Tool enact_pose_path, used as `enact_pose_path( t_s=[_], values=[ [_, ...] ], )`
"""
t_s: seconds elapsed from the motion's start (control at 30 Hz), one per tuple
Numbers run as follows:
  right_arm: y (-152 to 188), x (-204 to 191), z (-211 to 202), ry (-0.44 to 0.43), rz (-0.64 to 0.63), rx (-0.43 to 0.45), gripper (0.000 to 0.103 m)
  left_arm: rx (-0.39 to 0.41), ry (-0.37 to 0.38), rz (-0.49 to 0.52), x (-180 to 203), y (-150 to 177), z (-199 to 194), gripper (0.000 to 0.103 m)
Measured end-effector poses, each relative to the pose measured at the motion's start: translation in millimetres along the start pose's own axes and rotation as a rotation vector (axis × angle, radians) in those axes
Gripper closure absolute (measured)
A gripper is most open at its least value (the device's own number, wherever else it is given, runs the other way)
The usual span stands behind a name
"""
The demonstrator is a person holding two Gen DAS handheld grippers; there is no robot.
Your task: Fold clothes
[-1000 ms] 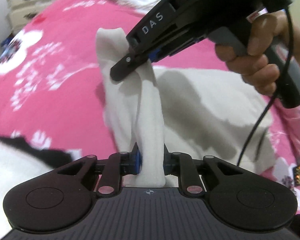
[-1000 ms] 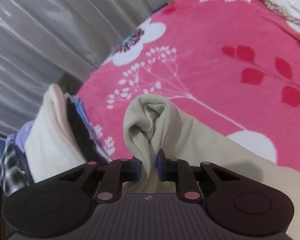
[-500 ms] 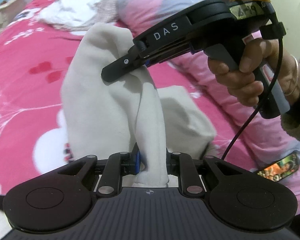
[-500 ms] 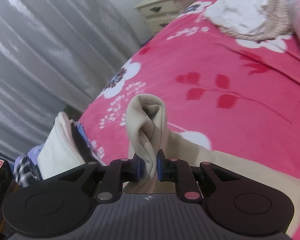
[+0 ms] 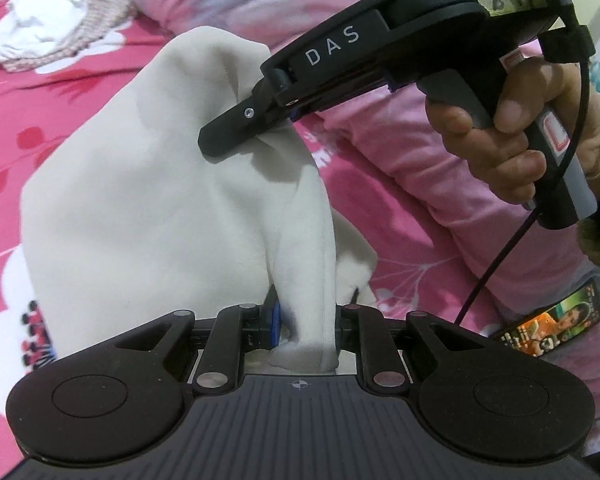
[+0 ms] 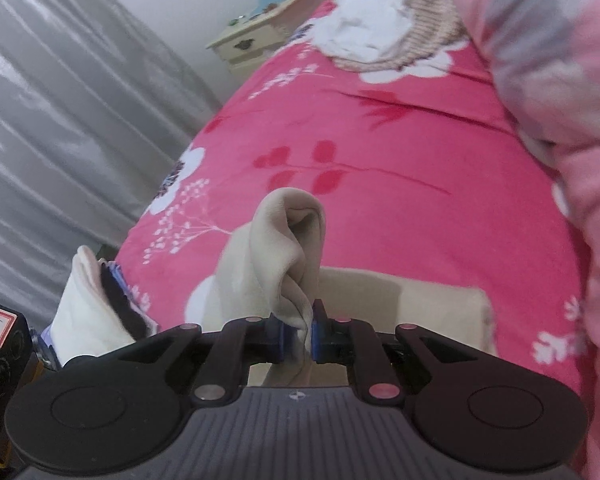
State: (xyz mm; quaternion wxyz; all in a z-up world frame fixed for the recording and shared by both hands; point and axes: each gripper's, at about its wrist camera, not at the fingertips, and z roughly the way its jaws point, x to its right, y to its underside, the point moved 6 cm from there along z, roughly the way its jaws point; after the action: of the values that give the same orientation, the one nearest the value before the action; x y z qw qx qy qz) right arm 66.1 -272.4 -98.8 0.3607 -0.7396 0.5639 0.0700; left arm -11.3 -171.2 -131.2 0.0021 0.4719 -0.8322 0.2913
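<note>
A cream-white garment (image 5: 148,208) hangs lifted above the pink floral bedspread (image 5: 16,92). My left gripper (image 5: 306,326) is shut on a bunched edge of it. My right gripper (image 5: 236,124) enters the left wrist view from the upper right, shut on another part of the same garment. In the right wrist view, my right gripper (image 6: 298,334) pinches a twisted fold of the garment (image 6: 288,240), whose lower part (image 6: 420,300) lies on the bedspread (image 6: 380,152).
A heap of white and knitted clothes (image 6: 388,28) lies at the far end of the bed. A pink quilt (image 6: 560,120) runs along the right. Stacked folded clothes (image 6: 92,308) sit at the left edge, near grey curtains (image 6: 60,120) and a cream nightstand (image 6: 260,40).
Both grippers have lifted the garment and swung it toward the head of the bed. The grip on the cloth has not changed.
</note>
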Motion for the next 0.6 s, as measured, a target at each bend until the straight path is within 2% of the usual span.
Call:
enact_pose_path(
  t_s=[0.2, 0.33, 0.47, 0.6],
  values=[
    [12, 34, -5, 0.038, 0.032, -0.001, 0.091, -0.035, 0.025, 0.027, 21, -2, 22, 0.085],
    [25, 57, 0, 0.068, 0.056, -0.017, 0.091, -0.051, 0.072, 0.041, 27, 2, 26, 0.069],
    [38, 64, 10, 0.095, 0.026, -0.037, 0.091, -0.032, 0.157, 0.033, 28, 7, 1, 0.060],
    [43, 65, 13, 0.125, -0.024, -0.042, 0.091, -0.050, 0.297, -0.036, 20, 13, -35, 0.056]
  ],
)
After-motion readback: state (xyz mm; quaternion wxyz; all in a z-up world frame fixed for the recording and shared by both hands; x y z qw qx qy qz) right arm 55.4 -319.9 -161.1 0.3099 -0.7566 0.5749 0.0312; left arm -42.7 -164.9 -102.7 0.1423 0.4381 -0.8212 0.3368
